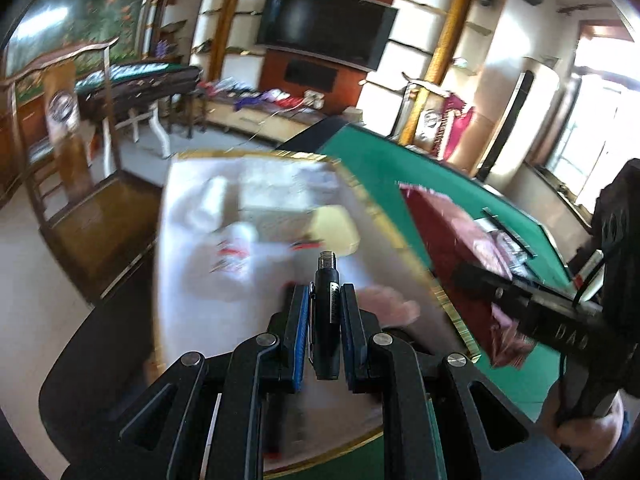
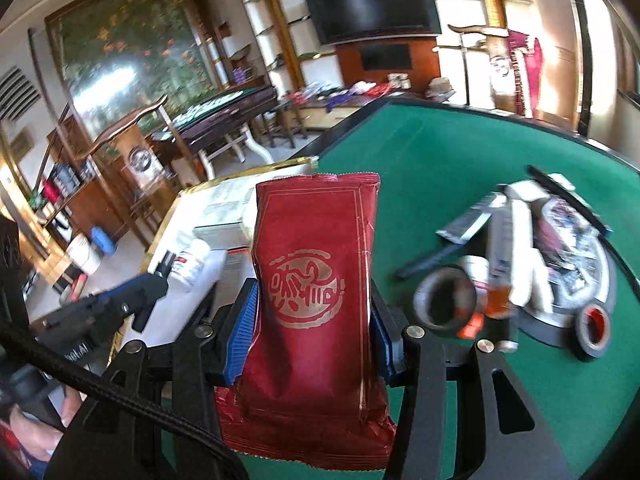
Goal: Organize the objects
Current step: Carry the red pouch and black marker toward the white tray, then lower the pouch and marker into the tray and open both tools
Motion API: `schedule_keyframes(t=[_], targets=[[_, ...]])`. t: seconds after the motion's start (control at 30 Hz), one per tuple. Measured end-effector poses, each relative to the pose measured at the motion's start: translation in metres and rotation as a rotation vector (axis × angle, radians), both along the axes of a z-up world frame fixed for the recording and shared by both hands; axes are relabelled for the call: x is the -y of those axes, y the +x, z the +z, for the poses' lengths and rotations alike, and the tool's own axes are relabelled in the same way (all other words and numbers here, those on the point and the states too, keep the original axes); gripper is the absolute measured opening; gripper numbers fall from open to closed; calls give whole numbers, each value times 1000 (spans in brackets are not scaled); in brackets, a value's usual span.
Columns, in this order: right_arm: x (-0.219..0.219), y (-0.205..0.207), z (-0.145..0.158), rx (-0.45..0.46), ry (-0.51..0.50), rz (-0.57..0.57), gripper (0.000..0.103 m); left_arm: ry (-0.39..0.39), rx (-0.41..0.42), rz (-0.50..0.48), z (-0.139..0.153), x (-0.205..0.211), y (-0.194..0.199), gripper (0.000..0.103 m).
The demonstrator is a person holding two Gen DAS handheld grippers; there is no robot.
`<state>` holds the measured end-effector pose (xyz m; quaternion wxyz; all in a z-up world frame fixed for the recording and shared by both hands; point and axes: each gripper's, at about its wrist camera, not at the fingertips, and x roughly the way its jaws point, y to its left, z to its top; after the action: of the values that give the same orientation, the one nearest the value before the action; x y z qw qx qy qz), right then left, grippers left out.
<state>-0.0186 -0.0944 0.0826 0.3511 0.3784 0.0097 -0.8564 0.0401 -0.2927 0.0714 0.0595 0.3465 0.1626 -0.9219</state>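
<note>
Left wrist view: the left gripper (image 1: 326,316) pinches a slim black pen (image 1: 327,320) between its ribbed blue pads, jaws pressed close, the pen's threaded metal tip poking out ahead. Below lies a white tray (image 1: 192,280) with a gold rim, resting on the green felt table (image 1: 360,156). Its contents are smeared by blur: a pale yellow block (image 1: 334,230), a white bottle (image 1: 236,252) with red print, papers hard to read. At the right edge the right gripper (image 1: 472,276) enters, carrying a glossy red packet (image 1: 436,232), partly cut off.

Right wrist view: the right gripper (image 2: 310,308) clamps the red packet (image 2: 316,272), a crinkled foil pouch with a gold emblem and serrated ends, upright between half-spread jaws. It hides much of the tray (image 2: 168,216). On the felt to the right sits a blurred heap with tape rolls (image 2: 444,300)
</note>
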Motion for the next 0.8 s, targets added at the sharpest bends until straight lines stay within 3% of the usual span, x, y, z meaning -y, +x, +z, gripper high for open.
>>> schedule_keyframes(t=[0.3,0.8], targets=[[45,-14,-18,10,85,31,49,17,85,-6,-38,11,1,12],[68,-30,-35,57,130,46,50,-18,84,-16,-44,9,1,12]])
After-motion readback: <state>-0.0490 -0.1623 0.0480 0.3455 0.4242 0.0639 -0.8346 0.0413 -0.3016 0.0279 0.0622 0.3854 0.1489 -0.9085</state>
